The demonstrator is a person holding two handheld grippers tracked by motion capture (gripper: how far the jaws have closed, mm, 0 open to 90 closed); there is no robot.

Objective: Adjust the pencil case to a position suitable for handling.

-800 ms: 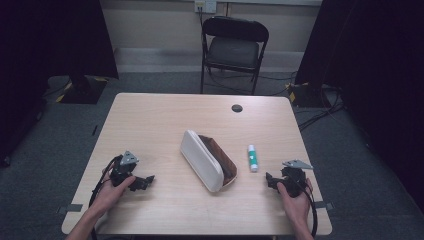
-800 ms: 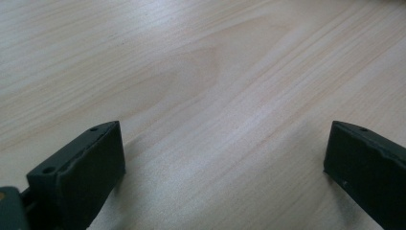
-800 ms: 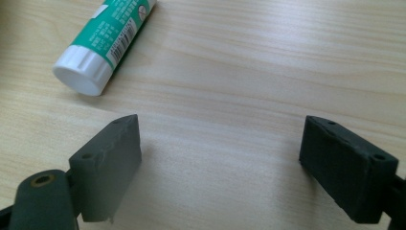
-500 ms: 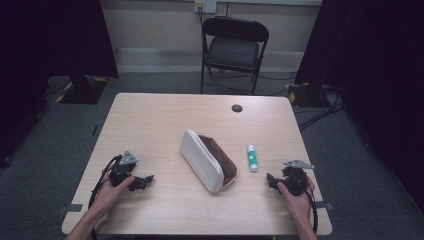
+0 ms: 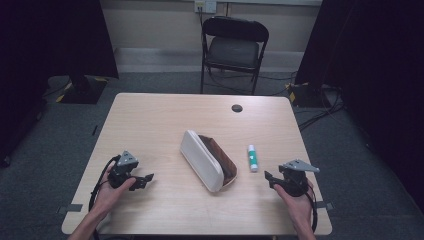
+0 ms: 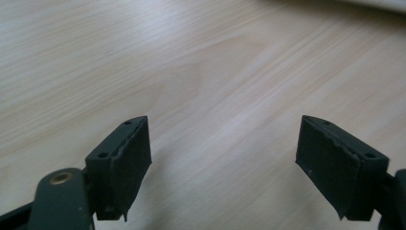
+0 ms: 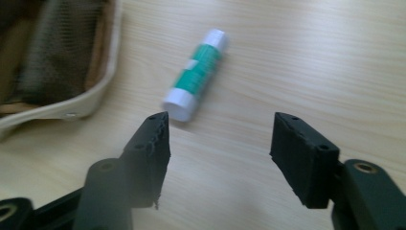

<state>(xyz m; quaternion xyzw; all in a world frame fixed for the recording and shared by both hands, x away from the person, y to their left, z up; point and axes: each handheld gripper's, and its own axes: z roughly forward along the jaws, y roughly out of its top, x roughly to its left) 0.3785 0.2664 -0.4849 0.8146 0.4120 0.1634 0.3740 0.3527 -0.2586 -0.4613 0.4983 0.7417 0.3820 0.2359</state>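
Nothing is changing from 0.8 s ago: both tools — left tool [image 5: 142,181], right tool [image 5: 270,178] — are still resting wide and empty on the tabletop [image 5: 160,120]. The glue stick [image 7: 194,74] and pouch [image 5: 210,160] are lying untouched — no step is starting.

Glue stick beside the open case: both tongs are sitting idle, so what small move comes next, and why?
Probably ease the right tongs forward and slightly left to straddle the glue stick. Their jaws stand open and empty, and the stick lies loose on the table just ahead of them, near the case but apart from it. The left tongs are farther off.
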